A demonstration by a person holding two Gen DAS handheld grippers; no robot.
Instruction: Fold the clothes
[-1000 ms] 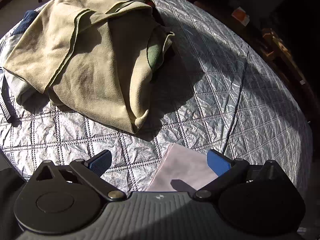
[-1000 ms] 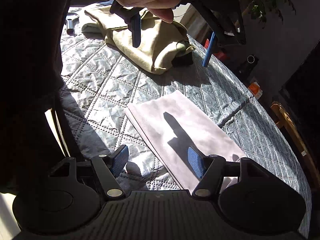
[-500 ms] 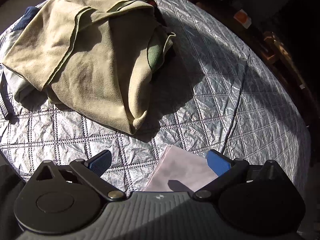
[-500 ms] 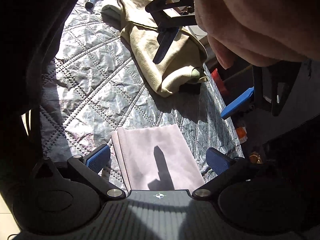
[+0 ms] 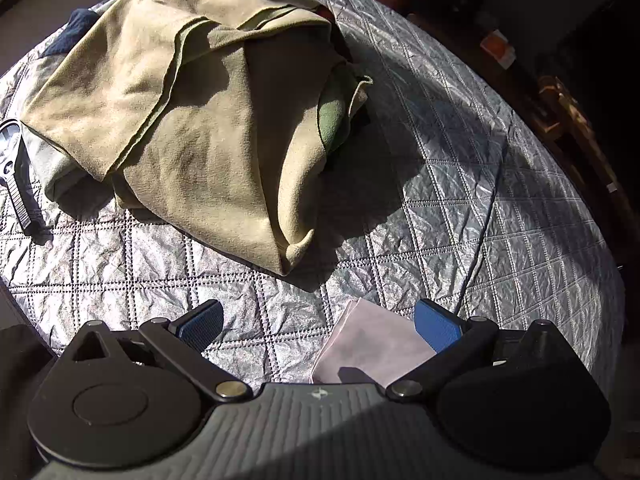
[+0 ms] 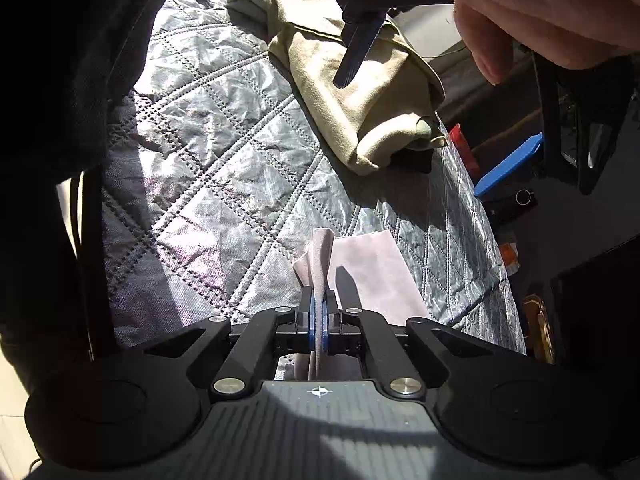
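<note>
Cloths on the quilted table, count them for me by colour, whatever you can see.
Pale pink cloth, pinched in the right gripper: 1
Tan cloth: 1
Green cloth, tucked under the tan one: 1
Dark blue cloth, mostly hidden: 1
Total: 4

No legible text, label, brand name or number is found in either view. The only marks are a small white cross-shaped emblem moulded on the ribbed grey housing of the left gripper point(image 5: 319, 322) and a small white crosshair in a circle on the ribbed housing of the right gripper point(image 6: 319, 322); neither carries lettering. An orange and white box point(image 5: 498, 47) beyond the table edge may bear print, but it is too small and blurred to read.
</note>
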